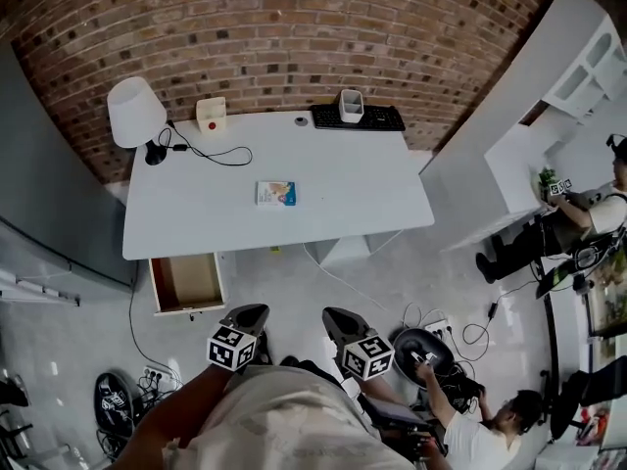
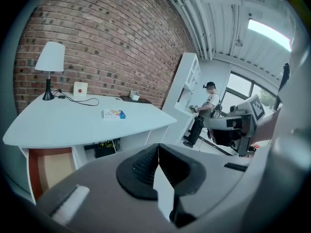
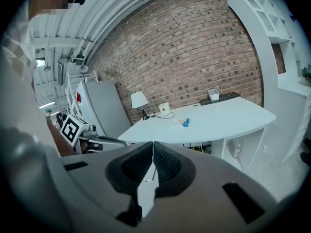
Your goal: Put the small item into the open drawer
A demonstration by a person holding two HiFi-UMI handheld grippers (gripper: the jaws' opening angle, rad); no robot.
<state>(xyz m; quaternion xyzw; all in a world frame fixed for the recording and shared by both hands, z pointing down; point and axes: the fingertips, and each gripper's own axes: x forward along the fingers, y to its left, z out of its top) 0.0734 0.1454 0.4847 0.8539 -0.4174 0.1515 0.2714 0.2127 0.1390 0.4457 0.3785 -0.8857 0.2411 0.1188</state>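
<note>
While we hold left tongs (image 1: 249, 314) and right tongs (image 1: 338, 319) closed, empty, small box (image 1: 276, 193) sits mid bench (image 1: 353, 179), drawer (image 1: 186, 284) open beneath.

Left gripper (image 1: 253, 311) and right gripper (image 1: 334, 313) were grey-shelled, jaws lined with black ribbed pads (image 2: 142, 166), white cubes (image 1: 233, 348) bore black square markers, pale beige top (image 1: 284, 419) was worn.

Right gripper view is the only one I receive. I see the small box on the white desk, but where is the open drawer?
Observer: The open drawer sticks out under the desk's front edge, at the lamp's end.
Operator: Is anything inside it?
Observer: It looks empty; only its bare wooden bottom shows.
Operator: Are the jaws of the left gripper free?
Observer: Yes, they are together with nothing between them.
</note>
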